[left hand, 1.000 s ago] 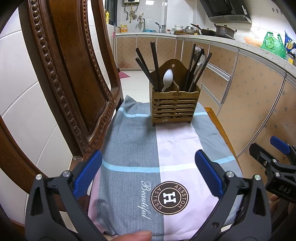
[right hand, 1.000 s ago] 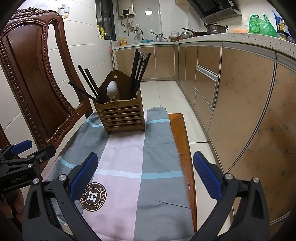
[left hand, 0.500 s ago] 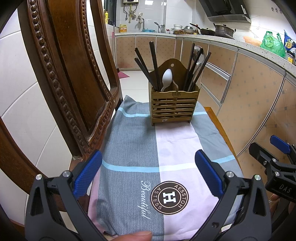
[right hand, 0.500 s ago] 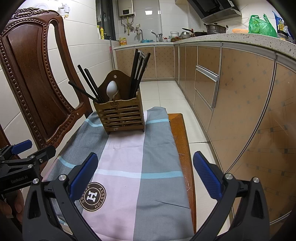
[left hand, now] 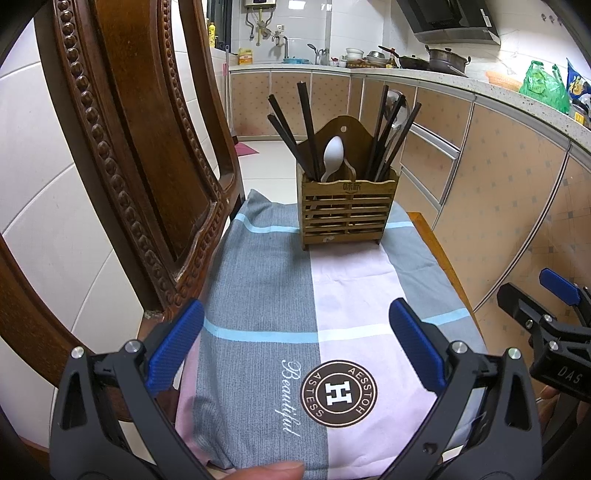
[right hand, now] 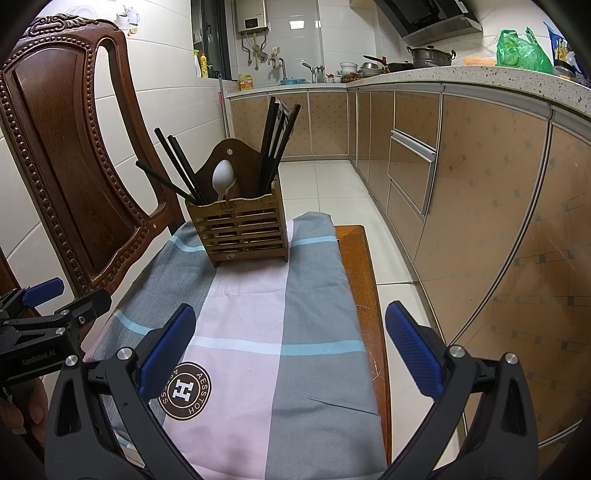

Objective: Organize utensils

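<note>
Even, fairly bright indoor light — ceiling lamps glare on the wall tiles (right hand: pixel 295 24); sharp focus, soft shadows, strong fisheye bending — dark corners.

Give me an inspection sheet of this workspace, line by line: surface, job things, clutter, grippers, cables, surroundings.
Surface: narrow wooden table under a grey, pink and blue checked cloth.
Job's things: slatted bamboo utensil holder upright at the far end, holding black chopsticks and a white spoon.
Clutter: nothing seen on the cloth.
Grippers: left gripper and right gripper both open, empty, at the near end.
Cables: nothing seen.
Surroundings: carved dark wooden chair left; kitchen cabinets right.
</note>
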